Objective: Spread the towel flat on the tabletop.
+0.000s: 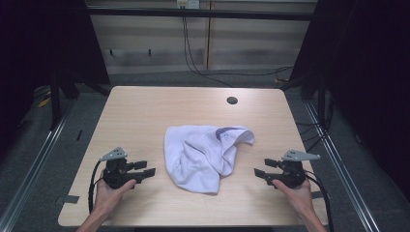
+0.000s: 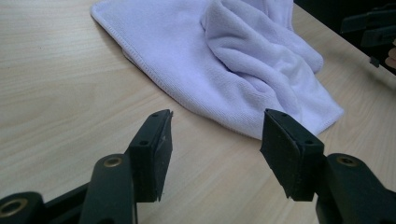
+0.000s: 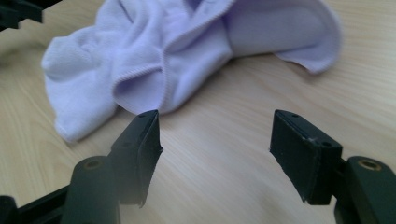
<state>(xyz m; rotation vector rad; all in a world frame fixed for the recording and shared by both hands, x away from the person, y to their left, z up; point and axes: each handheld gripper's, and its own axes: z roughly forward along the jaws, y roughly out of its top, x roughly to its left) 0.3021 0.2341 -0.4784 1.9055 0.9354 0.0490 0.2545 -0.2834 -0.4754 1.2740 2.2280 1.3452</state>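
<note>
Close to the near edge of the table [image 1: 145, 104], toward its near left corner, the left hand [image 1: 110, 194] holds the left gripper [image 1: 147, 171] just above the wood. Its jaws stand wide apart with nothing between them, pointing inward toward the middle of the table. In the left gripper view, bare wood lies between the two black pads [image 2: 154, 149], and the hemmed edge of the cloth runs just beyond their tips, not touching them.

Toward the near right corner, the right hand [image 1: 296, 191] holds the right gripper [image 1: 260, 172] the same way, jaws spread and empty, aimed back at the cloth. In the right gripper view the nearest fold of the cloth lies just past the left pad [image 3: 144, 140], with open wood between the pads.

The white cloth [image 1: 203, 154] lies crumpled in the middle of the table, between the two grippers and apart from both. Its nearer part reaches toward the near edge; its farther part spreads toward the right, with one flap turned over.

Beyond it, near the far edge and right of centre, a small round hole [image 1: 232, 100] sits in the tabletop.
</note>
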